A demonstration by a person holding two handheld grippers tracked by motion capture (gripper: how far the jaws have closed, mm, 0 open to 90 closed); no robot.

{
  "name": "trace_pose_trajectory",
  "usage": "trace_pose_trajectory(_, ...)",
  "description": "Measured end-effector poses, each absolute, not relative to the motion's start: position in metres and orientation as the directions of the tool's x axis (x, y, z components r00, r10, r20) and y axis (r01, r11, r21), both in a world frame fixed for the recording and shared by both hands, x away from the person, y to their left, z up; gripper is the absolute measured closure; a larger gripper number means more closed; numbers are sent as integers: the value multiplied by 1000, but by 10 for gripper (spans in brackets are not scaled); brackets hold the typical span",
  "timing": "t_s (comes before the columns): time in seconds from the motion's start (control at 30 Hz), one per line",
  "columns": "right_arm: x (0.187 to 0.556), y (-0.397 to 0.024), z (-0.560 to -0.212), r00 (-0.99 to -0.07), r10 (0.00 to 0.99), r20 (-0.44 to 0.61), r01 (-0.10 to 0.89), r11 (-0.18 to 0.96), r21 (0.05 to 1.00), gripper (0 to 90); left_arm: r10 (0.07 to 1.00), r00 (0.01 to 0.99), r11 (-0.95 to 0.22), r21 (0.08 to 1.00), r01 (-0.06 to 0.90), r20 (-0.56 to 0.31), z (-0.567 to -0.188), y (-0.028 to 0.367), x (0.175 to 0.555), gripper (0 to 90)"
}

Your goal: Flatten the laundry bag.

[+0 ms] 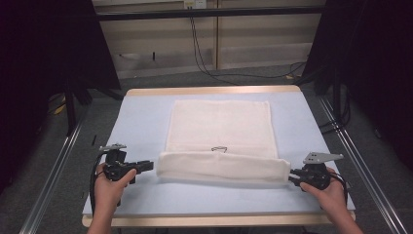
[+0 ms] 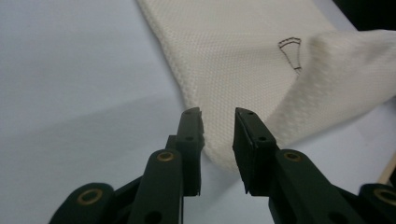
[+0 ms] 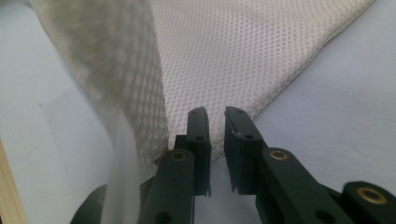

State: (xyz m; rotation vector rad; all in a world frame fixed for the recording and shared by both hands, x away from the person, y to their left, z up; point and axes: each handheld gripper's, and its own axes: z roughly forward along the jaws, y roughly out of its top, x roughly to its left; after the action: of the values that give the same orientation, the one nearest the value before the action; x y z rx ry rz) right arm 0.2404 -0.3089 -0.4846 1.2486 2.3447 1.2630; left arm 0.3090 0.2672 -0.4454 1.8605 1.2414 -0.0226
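A cream towel (image 1: 219,126) lies flat on the light blue table (image 1: 139,122). Its near edge is turned over into a long fold (image 1: 221,167), just below a small dark stitched mark (image 1: 219,148). My left gripper (image 1: 150,165) points at the fold's left end and is open. In the left gripper view the towel's corner (image 2: 219,149) shows through the gap of that gripper (image 2: 218,112). My right gripper (image 1: 291,175) sits at the fold's right end. Its jaws (image 3: 215,111) stand a narrow gap apart, with towel (image 3: 243,51) beyond and a raised flap (image 3: 116,70) beside one jaw.
A wooden strip (image 1: 219,220) runs along the table's front edge. Metal rails (image 1: 53,170) flank the table on both sides. Black cables (image 1: 204,63) trail on the floor behind it, and dark curtains hang at left and right.
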Motion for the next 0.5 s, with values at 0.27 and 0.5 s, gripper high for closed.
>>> trace_pose_trajectory(0.27,241,-306,-485,-603,777,182,590,280,757,722,741,531,-205,615,761,-411,-459,246,312,632)
trace_pose_trajectory(0.5,240,-305,-487,-560,808,186,615,254,746,634,749,557,-289,579,762,-359,-470,227,311,621)
